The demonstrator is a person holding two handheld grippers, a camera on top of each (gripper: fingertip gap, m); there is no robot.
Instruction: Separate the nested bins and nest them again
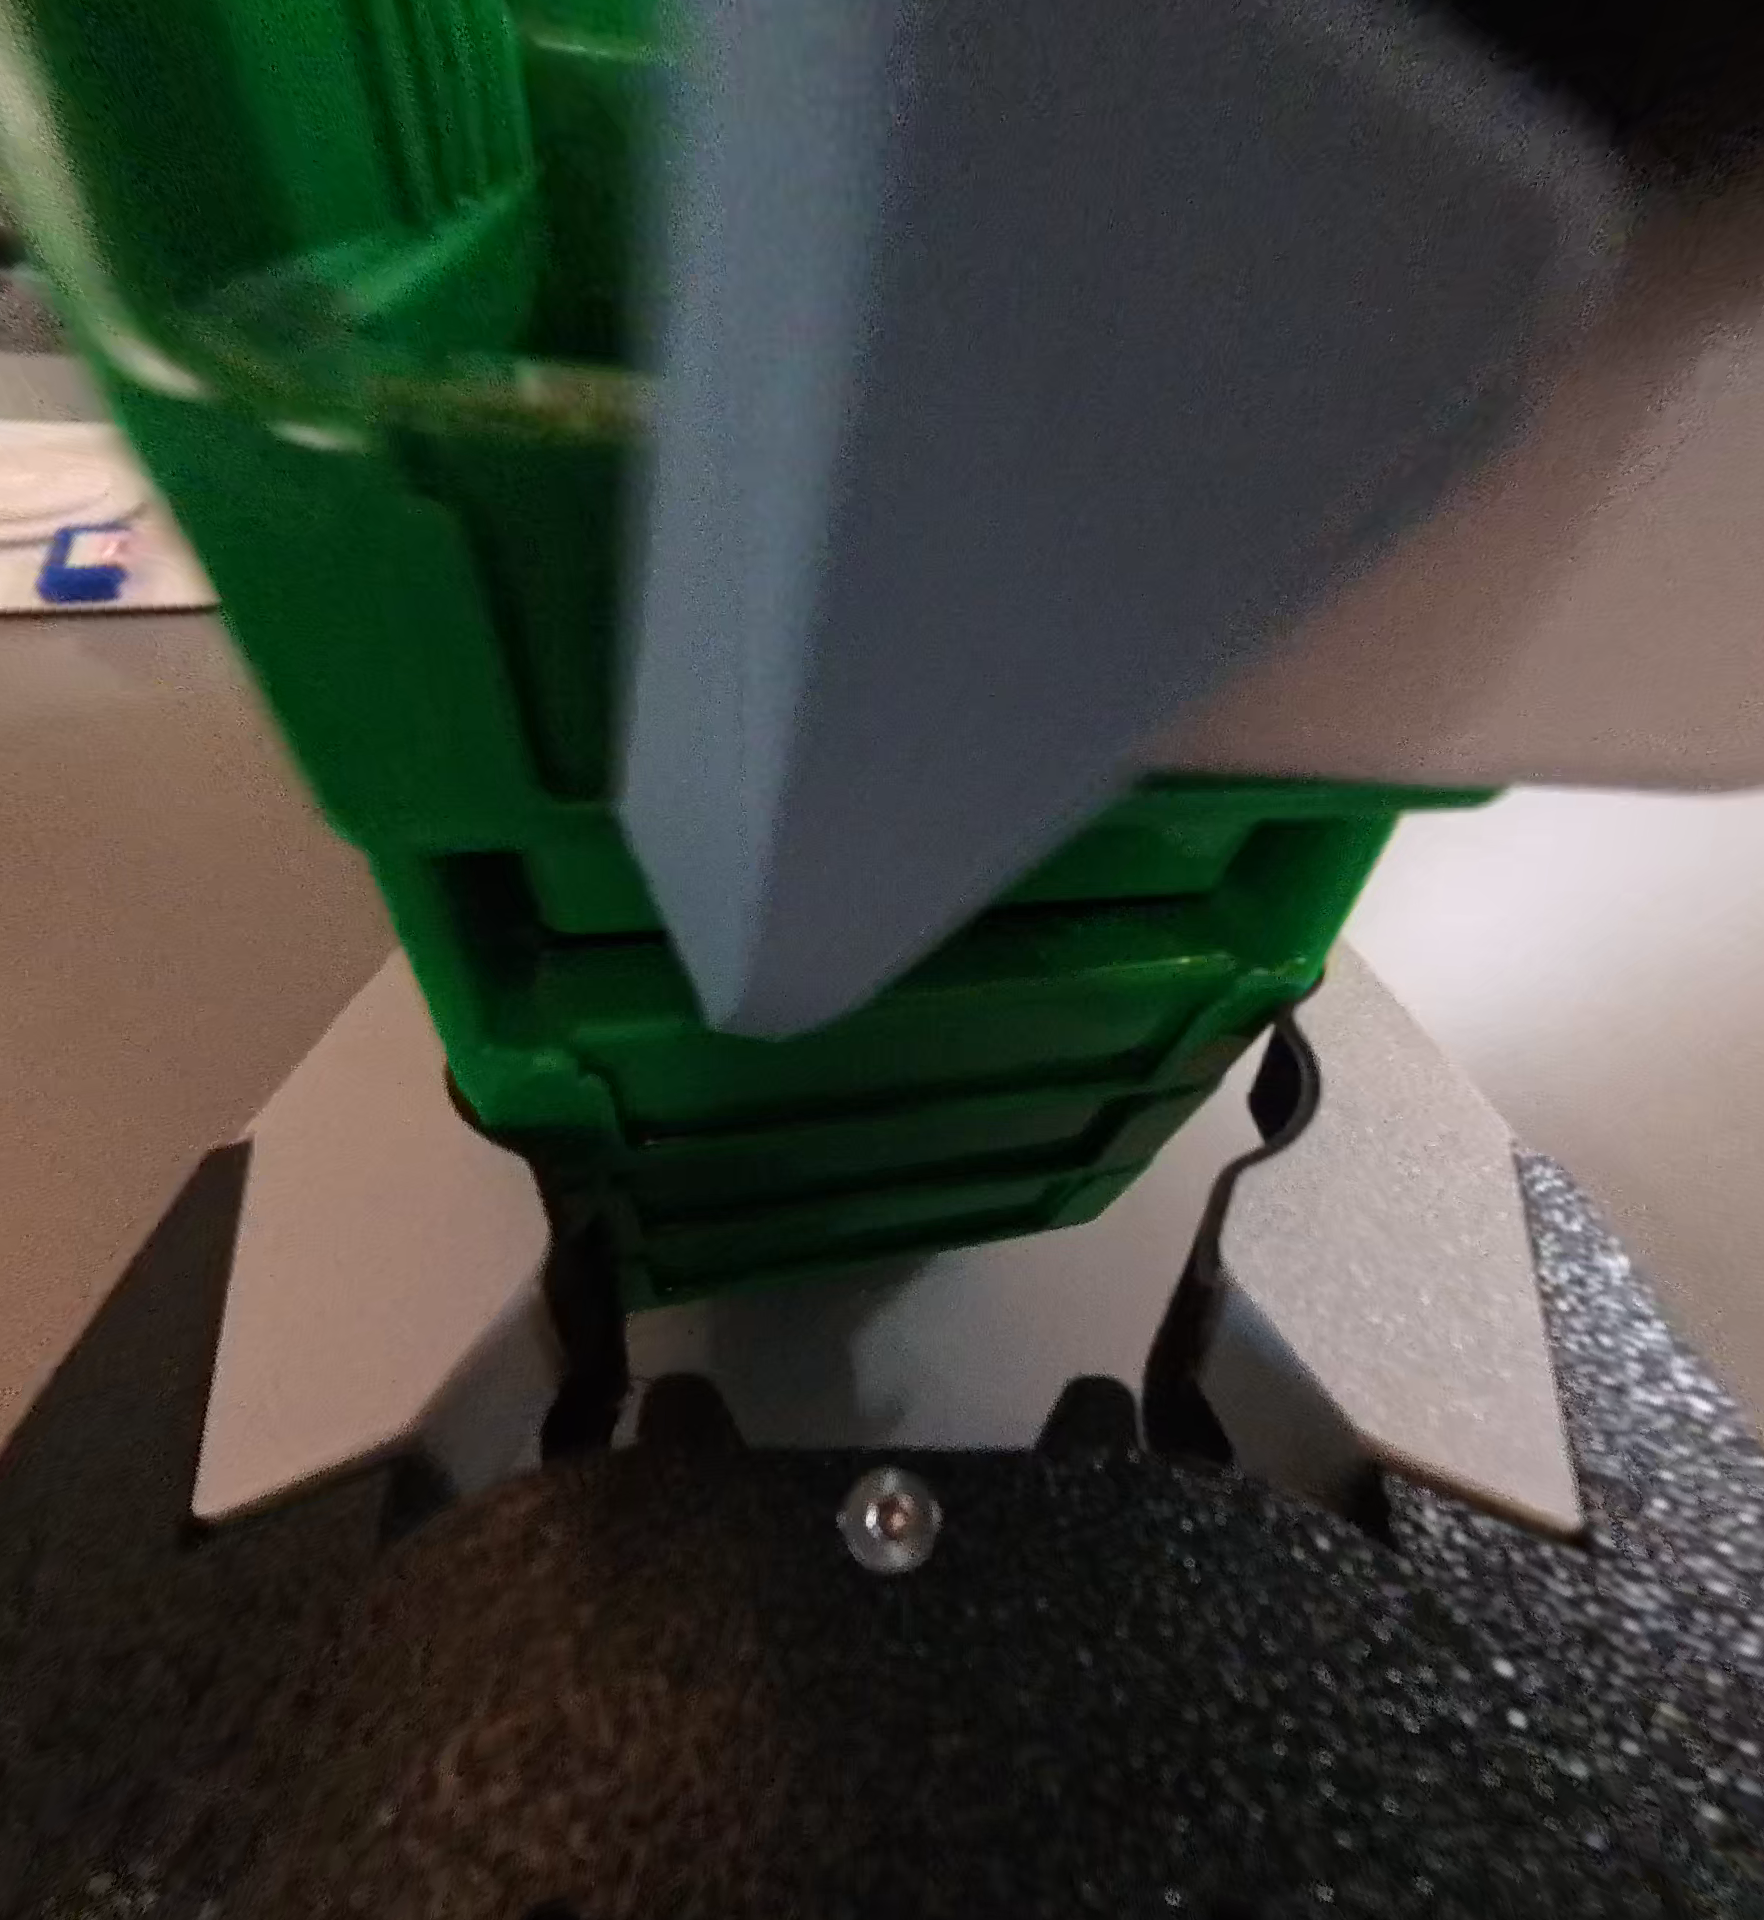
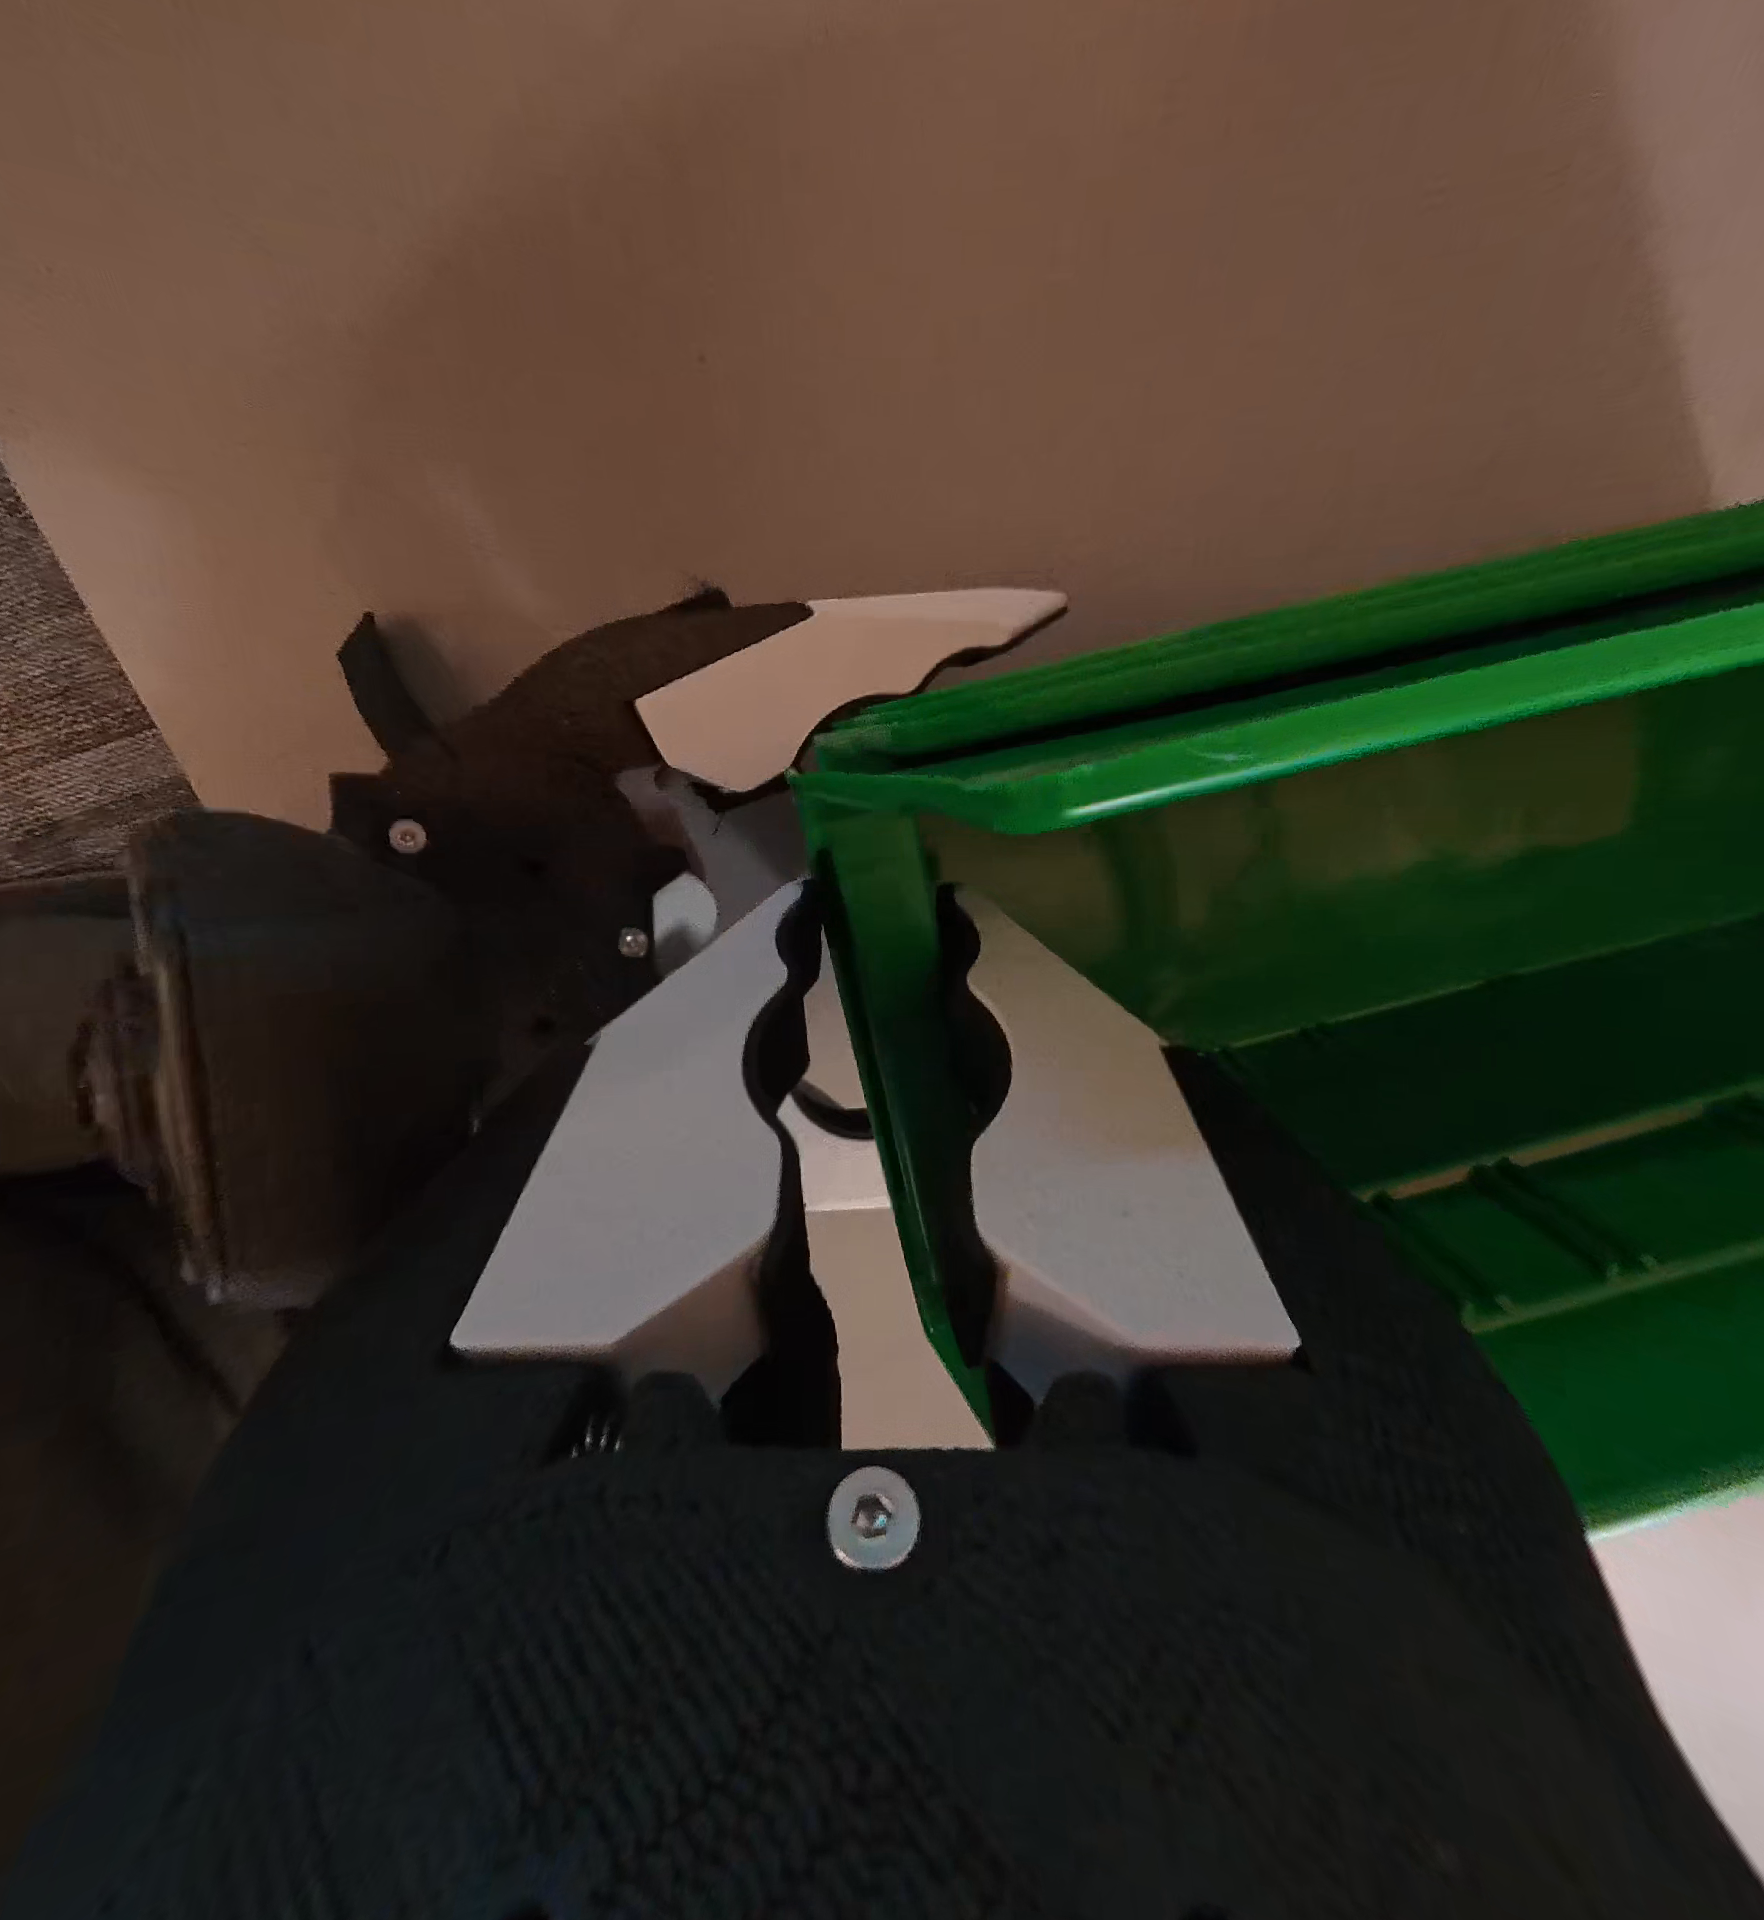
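Pale beige desk [image 2: 649, 312] under everything, w/ a white plate [image 1: 16, 488] and small blue item [image 1: 78, 566] near its far-left edge in left wrist view. Green nested bins [image 1: 857, 1091] sit betw. both tongs, stacked rims showing. Left tongs [image 1: 888, 1101] are spread wide around the stack's corner; left finger touches it, right finger just clear. Right tongs [image 2: 883, 1039] are clamped on one bin's side wall [image 2: 899, 1091]. A grey finger of the right tongs blocks much of left view.

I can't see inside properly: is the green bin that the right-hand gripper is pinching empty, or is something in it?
Empty, as far as it shows: the green bin has only bare walls and ribbed floor inside. Its far end is out of frame.
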